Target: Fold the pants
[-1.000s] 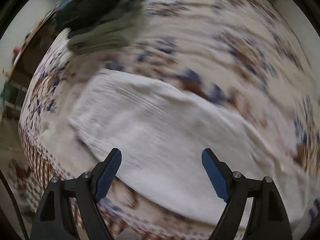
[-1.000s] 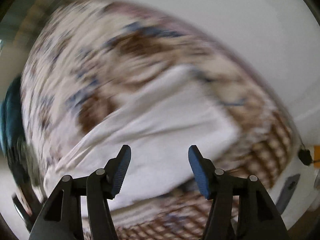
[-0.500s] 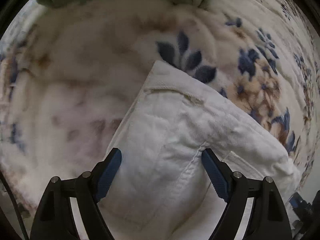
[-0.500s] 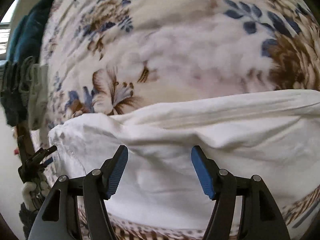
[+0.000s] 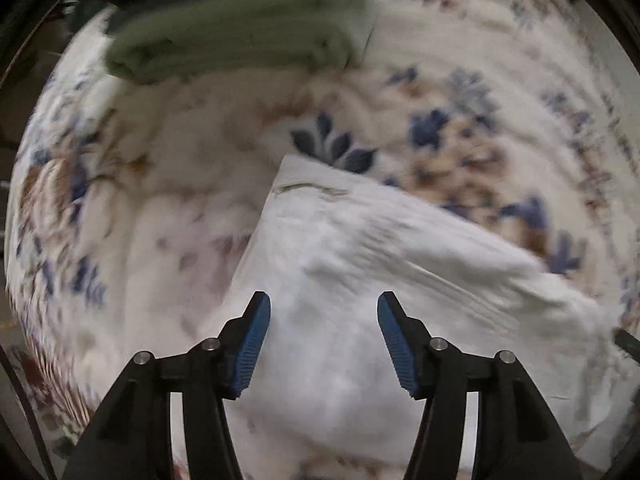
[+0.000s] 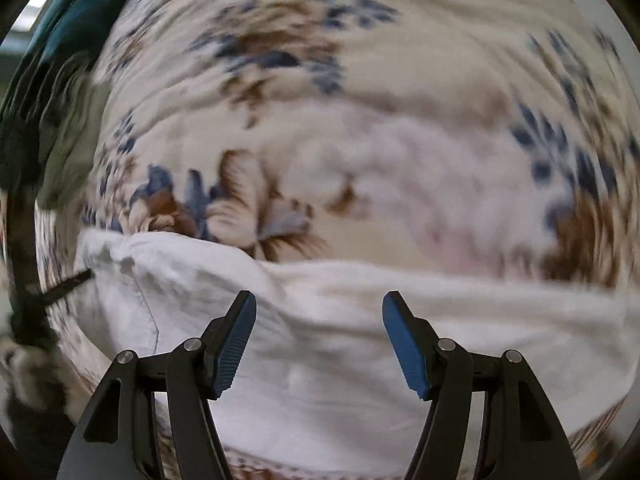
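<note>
Since the white pants [image 5: 360, 280] lie lengthwise left-to-right under both my grippers, L gripper [image 5: 324, 338] & R gripper [image 6: 319, 338] hang wide open, empty, about equally near.

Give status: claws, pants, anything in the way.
Left claw open, empty, over the white pants. Right claw open, empty, pants below. Pants lie on the floral blanket. Green folded cloth further back, apart from them.

No readable text, label or number anywhere.
</note>
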Tool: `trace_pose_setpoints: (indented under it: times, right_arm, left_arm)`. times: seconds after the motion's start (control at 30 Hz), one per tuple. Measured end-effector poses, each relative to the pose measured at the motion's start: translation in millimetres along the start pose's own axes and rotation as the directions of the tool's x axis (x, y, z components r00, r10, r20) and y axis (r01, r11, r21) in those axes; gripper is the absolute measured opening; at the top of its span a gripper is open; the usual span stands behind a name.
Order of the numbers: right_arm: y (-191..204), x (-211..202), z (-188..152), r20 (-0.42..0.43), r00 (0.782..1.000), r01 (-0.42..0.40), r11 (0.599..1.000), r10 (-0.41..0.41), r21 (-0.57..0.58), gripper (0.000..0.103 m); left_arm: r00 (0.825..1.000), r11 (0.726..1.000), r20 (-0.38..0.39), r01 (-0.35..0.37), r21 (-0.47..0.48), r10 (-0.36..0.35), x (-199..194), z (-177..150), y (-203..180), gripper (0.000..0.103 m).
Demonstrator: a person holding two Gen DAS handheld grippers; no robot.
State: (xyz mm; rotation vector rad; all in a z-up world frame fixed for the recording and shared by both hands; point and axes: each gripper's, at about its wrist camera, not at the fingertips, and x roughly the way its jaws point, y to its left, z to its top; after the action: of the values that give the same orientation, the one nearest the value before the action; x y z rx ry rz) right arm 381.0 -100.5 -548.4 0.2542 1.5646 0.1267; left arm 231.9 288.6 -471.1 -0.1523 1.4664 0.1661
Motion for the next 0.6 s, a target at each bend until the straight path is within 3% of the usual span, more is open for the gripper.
trace_pose_setpoints:
  times: [0.1,0.17,0.23,0.3,0.33,0.43,0.5,0.57,0.6]
  right_arm:
    - [8,18,8,-0.092,0.993,-0.083,0.988,0.072,-0.130,0.063]
    - [7,33,9,-0.149,0.985,-0.110,0.977,0.083,-0.183,0.010]
    - [0,36,12,-0.140,0.987,-0.110,0.976,0.085,-0.185,0.007]
    - [-17,32,21,-0.077,0.996,-0.044,0.990,0.034,-0.134,0.003]
    - [-30,35,26,-0.088,0.996,-0.030,0.996,0.023,-0.081,0.001]
    - [-65,32,33,-0.161,0.965,-0.198,0.978,0.206,0.068,0.002]
    - [-81,9,31,-0.134,0.955,-0.260,0.965,0.263,0.043,0.009]
    - [-89,-10,24,-0.125,0.987,-0.115,0.989,0.103,-0.091,0.035]
    - [-90,-12,20,-0.136,0.989,-0.070,0.988,0.051,-0.141,0.039]
  left_arm:
    - [0.996,0.996,0.001,0.084,0.024,-0.085,-24,-19,-41,0.062]
    - [0.988,0.986,-0.033,0.155,0.059,-0.153,-22,-16,-85,0.062]
    - [0.974,0.972,-0.078,0.219,0.081,-0.213,-9,-2,-121,0.063]
    - [0.965,0.963,-0.117,0.247,0.105,-0.235,10,9,-152,0.062]
    - [0.960,0.959,-0.153,0.255,0.126,-0.235,25,12,-172,0.062]
    - [0.961,0.965,-0.205,0.219,0.147,-0.187,49,17,-198,0.063]
    - [0.965,0.969,-0.204,0.197,0.150,-0.165,55,18,-202,0.063]
    - [0.966,0.970,-0.200,0.196,0.142,-0.165,55,18,-203,0.063]
    - [0.967,0.971,-0.197,0.191,0.142,-0.161,56,17,-205,0.064]
